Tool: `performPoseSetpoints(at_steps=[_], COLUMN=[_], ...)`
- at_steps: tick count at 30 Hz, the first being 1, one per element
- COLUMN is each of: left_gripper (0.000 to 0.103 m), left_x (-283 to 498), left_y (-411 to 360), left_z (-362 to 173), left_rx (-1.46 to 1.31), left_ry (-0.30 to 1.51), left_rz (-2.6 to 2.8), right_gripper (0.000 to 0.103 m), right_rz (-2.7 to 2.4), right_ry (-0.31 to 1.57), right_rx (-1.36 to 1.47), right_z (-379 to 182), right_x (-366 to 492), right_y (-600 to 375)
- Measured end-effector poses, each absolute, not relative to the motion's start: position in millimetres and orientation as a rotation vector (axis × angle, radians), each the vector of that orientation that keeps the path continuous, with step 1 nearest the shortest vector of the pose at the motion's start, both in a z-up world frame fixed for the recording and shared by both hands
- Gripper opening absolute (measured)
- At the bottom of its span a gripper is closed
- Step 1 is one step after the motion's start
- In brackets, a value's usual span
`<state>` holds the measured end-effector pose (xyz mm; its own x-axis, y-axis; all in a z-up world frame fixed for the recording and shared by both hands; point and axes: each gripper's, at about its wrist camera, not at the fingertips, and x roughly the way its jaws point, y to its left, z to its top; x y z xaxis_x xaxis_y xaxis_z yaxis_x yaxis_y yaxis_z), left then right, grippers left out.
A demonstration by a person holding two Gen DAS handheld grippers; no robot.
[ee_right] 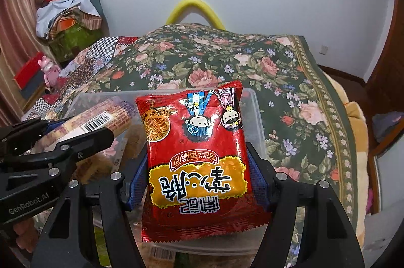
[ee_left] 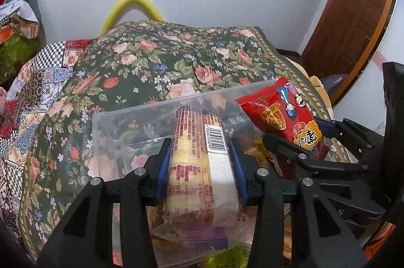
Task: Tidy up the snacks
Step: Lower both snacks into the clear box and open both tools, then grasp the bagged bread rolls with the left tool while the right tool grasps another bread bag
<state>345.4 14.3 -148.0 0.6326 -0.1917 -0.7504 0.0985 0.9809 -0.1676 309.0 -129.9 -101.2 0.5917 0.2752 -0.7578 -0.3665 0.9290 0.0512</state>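
Here, both tilted down over bin (ee_left: 121, 121): left gripper (ee_left: 200, 156) clamps biscuit roll (ee_left: 199, 167), right gripper (ee_right: 197, 174) red packet (ee_right: 199, 154)

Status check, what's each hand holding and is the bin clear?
Left tongs shut on biscuit roll. Right tongs shut on red noodle packet. Both over clear plastic bin, snacks already inside. Nothing blocking.

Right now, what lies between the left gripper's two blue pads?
A long biscuit packet with a barcode, clamped by the left gripper above the clear plastic bin; the left wrist view shows it. The right gripper holds a red noodle-snack packet.
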Motion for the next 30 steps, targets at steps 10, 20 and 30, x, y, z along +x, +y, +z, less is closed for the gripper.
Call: performPoseSetpoints(at_steps=[10,20,30], left_gripper=[0.049,0.055,0.064], left_x=[334.8,295.8,244.5], left_y=[17.9,22.2,35.4], left_z=[-142.9,-108.9,-100.7], left_rx=[-0.107,-0.059,-0.009], left_ry=[0.865,0.807,0.805], left_rz=[-0.160,-0.157,-0.146], right_gripper=[0.066,0.067,0.072], right_rz=[0.389,0.386,0.370], right_ry=[0.861,0.807,0.761], right_rx=[-0.113,-0.091,-0.101], right_z=[-94.8,-64.9,-49.1], right_x=[301.2,272.1,230.1], right_y=[-130.2,-144.5,-160.7])
